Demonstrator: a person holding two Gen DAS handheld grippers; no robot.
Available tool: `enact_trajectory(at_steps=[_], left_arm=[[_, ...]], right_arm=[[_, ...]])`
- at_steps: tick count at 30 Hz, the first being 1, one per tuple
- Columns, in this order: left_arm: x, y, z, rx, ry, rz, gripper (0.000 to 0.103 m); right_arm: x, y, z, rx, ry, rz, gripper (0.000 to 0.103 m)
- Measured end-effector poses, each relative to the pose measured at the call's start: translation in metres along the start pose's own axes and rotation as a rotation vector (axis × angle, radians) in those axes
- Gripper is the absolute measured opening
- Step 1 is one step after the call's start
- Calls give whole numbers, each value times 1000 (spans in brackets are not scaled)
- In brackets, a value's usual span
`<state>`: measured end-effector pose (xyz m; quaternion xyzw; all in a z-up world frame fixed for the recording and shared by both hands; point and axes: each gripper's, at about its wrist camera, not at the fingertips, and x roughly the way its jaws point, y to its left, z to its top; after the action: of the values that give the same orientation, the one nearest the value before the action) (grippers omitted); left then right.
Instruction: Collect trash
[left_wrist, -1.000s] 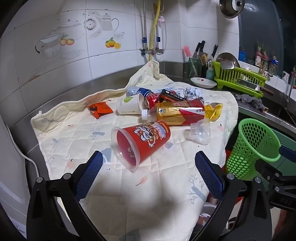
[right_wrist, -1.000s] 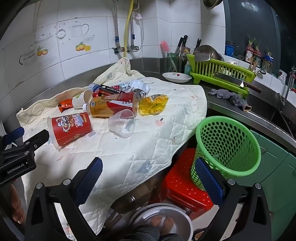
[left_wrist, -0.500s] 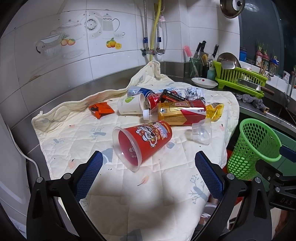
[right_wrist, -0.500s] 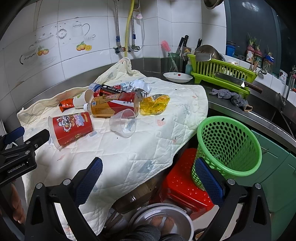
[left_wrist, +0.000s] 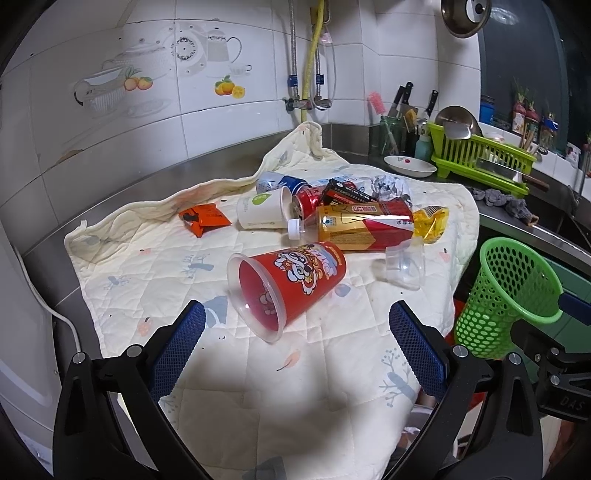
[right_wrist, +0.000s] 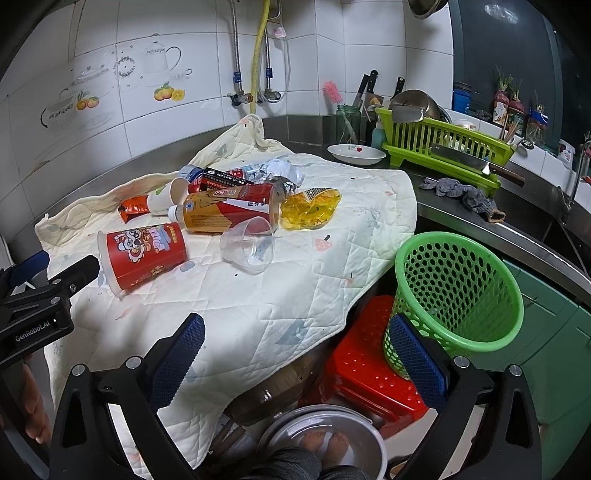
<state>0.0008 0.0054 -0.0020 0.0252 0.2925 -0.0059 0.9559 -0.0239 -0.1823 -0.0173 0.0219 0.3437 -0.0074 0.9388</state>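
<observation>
Left gripper (left_wrist: 295, 343), one: jaws spread wide, empty, lined up on the red cup (left_wrist: 291, 282), probably the first pick
Right gripper (right_wrist: 295, 354), one: wide open, empty, poised by the green basket (right_wrist: 458, 295), the likely trash bin
Beyond on quilted cloth (left_wrist: 155, 266): one clear cup (left_wrist: 404, 264), one tea bottle (left_wrist: 364, 229), one white paper cup (left_wrist: 264, 212)

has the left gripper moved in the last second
Yes, slightly. In the left wrist view the red cup and the wall tap have both shifted slightly rightward and downward, so the open left gripper has drifted a little left and tilted up.
</observation>
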Motion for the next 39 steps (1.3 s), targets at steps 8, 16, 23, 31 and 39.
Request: enact_trajectory(at_steps=[8,16,23,31,39], left_arm=[[0,2,1,-1,0,3,98],[1,2,1,1,-2,6,98],[2,5,2,-4,1,8,98],[6,15,9,8,-1,4,98],[17,26,18,34,20,-28,98]], right_arm=[[0,0,1,-6,-1,-3,97],[1,0,0,-8,-1,-3,97],[2,1,1,-12,-4,-1,97],[9,2,4,-31,1,18,96],[25,3,14,-65,11,88,96]])
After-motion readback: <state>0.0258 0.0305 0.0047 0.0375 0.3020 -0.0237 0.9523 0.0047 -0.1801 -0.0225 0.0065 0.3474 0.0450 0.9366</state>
